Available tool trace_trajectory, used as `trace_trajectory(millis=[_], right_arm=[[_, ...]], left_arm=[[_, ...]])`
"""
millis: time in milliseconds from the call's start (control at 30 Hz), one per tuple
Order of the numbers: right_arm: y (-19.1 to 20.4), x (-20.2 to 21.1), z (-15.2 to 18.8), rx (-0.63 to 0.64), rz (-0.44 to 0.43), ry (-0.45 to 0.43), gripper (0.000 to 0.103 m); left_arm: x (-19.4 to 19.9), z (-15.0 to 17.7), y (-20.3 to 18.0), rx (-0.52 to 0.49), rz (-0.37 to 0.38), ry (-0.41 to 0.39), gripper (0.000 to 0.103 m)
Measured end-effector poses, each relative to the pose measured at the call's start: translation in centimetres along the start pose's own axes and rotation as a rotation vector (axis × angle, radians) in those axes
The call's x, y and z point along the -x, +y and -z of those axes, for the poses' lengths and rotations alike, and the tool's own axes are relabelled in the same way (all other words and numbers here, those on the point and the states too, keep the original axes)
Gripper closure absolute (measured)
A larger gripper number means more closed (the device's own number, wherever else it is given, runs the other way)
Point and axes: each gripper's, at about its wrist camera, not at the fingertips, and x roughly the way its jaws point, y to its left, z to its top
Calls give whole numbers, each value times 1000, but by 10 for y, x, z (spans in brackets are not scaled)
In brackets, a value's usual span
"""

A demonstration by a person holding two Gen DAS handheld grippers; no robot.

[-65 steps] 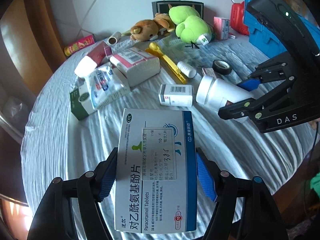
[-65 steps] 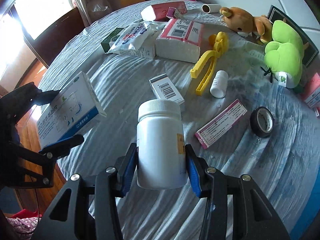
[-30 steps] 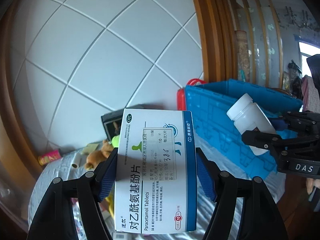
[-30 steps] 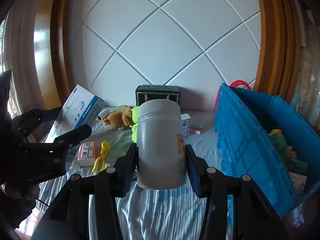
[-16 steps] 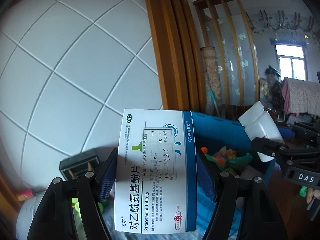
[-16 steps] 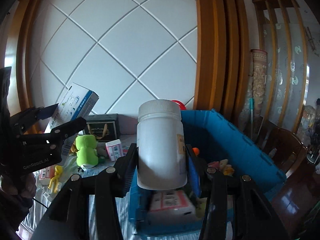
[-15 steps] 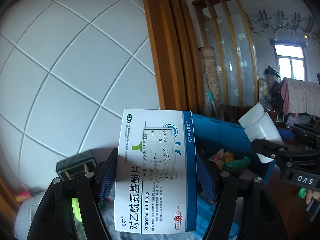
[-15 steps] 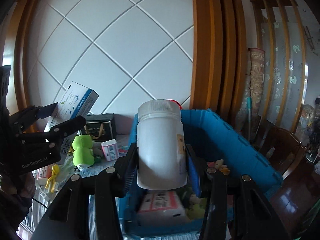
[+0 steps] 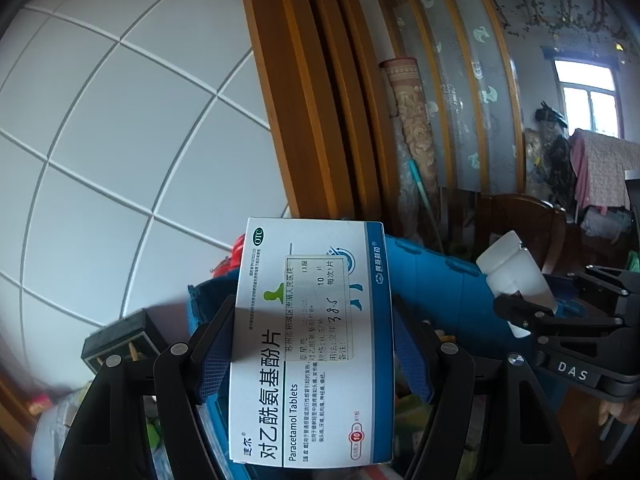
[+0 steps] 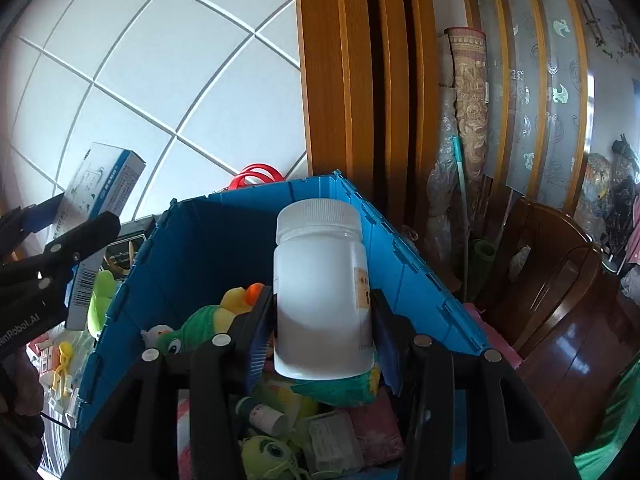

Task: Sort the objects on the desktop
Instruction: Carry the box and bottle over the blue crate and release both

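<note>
Two pairs of tongs hang over a blue crate (image 10: 208,248), each with a medicine item clamped between its blue pads. At the crate's left edge, the left tongs (image 9: 312,350) grip a white-and-blue box of paracetamol tablets (image 9: 312,340) by its long sides, its printed face turned to the camera and covering much of the crate behind it. In the right wrist view the same box (image 10: 102,184) shows above the crate's left wall, in front of a white tiled wall (image 10: 120,80). Over the crate's open middle, the right tongs (image 10: 322,330) hold a white plastic bottle (image 10: 322,292) upright, cap on top, squeezed at its lower half. Beneath it the crate holds a green plush toy (image 10: 196,330), a yellow duck (image 10: 234,298) and other soft toys and packets. Left of the crate, outside its wall, a light green plush (image 10: 102,300) lies on the bench. To the crate's right stand wooden door frames (image 10: 360,80).
</note>
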Motion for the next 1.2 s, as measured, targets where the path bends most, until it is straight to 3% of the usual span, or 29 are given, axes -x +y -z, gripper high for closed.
trace_trajectory(millis=[333, 467, 1200], right_arm=[[-12, -28, -12, -27, -36, 41, 57], [-16, -21, -14, -61, -33, 6, 41], [12, 23, -5, -54, -105, -75, 41]], left_arm=[[-17, -3, -7, 27, -64, 62, 29], [-19, -4, -6, 40, -72, 79, 27], [18, 1, 5, 43, -95, 43, 23]])
